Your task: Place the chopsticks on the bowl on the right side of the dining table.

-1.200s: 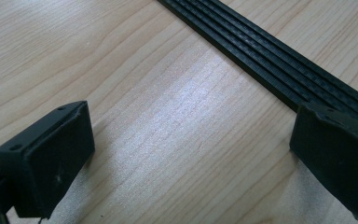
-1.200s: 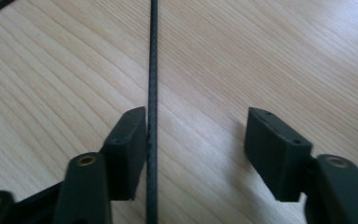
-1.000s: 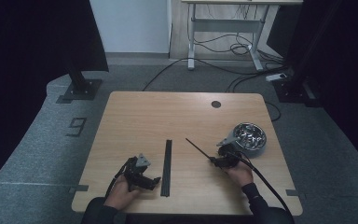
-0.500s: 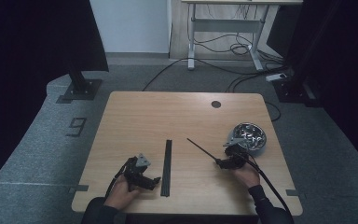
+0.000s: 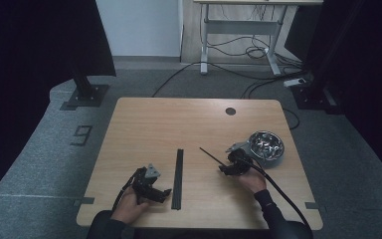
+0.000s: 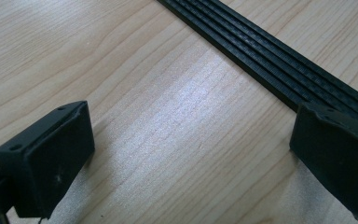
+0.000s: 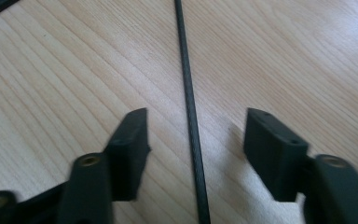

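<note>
Thin black rod [image 7: 189, 112] lay on the worktop [image 5: 144, 124], running btwn the right gripper [image 7: 193, 140]'s fingers [image 7: 130, 140], spread wide, not touching it. Left gripper [image 6: 186, 154] w/ fingers also wide apart, one just beside the flat black strip [image 6: 270, 60]. Metal bowl [image 5: 265, 147] near right hand.

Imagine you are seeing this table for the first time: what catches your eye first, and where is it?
A shiny metal bowl near the table's right edge stands out against the pale wood. Beside it, a thin black rod lies on the table between the open jaws of the right claw. A ribbed black strip lies at centre front, next to the open left claw.
</note>
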The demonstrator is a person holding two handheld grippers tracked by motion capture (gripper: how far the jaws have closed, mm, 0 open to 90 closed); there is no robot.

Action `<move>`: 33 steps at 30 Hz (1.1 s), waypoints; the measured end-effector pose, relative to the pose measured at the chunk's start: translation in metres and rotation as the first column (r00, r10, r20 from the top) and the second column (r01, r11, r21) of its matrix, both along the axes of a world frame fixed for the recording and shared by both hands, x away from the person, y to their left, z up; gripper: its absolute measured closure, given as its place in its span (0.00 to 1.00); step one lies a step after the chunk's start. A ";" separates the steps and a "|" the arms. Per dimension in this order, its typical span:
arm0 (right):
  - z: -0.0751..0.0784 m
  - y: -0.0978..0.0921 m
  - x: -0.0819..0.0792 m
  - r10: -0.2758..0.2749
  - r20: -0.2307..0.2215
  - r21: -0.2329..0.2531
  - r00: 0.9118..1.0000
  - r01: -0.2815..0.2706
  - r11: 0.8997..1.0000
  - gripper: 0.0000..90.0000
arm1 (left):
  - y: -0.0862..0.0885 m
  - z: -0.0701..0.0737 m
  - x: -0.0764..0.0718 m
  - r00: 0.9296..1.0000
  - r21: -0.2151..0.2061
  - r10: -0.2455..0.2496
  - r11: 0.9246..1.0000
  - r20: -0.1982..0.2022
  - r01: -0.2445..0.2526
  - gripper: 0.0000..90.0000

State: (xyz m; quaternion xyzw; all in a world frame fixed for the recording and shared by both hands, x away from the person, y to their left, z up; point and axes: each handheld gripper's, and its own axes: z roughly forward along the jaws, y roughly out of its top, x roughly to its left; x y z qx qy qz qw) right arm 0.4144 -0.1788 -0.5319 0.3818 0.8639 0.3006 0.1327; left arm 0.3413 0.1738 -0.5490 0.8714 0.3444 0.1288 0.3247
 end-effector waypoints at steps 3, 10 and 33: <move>0.000 0.003 0.003 0.005 -0.015 -0.006 1.000 -0.005 1.000 0.58 | 0.000 0.000 0.000 1.000 0.000 0.000 1.000 0.000 0.000 0.00; 0.002 0.003 0.007 0.021 -0.045 -0.021 0.999 -0.022 1.000 0.76 | 0.000 0.000 0.000 1.000 0.000 0.000 1.000 0.000 0.000 0.00; 0.002 0.004 0.007 0.012 -0.071 0.001 0.997 -0.012 1.000 0.95 | 0.000 0.000 0.000 1.000 -0.001 0.000 1.000 0.000 0.000 0.00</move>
